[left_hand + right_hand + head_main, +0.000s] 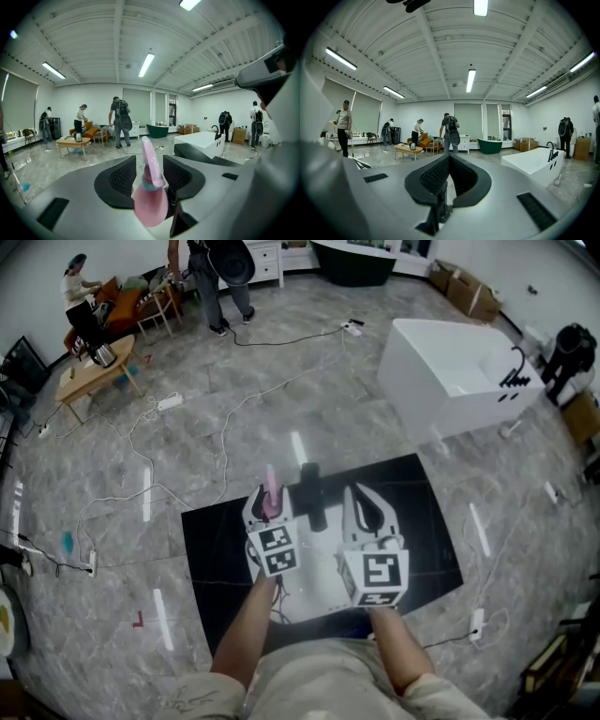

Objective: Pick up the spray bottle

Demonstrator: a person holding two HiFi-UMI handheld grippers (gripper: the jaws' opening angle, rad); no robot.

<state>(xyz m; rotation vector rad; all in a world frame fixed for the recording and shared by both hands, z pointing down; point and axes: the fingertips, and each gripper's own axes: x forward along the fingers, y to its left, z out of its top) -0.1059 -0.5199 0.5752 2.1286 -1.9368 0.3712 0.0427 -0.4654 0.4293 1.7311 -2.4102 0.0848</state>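
— What's the floor like?
— Glossy grey marbled tiles (pixel 281 399). A black mat (pixel 211 549) lies on them, and white cables (pixel 225 427) trail across.
— Furniture?
— A white bathtub (pixel 450 371) stands towards the floor's right edge. A dark green tub (pixel 352 263) and a white cabinet (pixel 267 259) are at the far edge, with cardboard boxes (pixel 469 292) in the far right corner. Far left, a low wooden table (pixel 94 371) sits beside an orange sofa (pixel 120 310).
— Light?
— Tube lamps (pixel 471 79) on a white beamed ceiling (pixel 440 42), and pale blinds (pixel 365 115) along the left wall.
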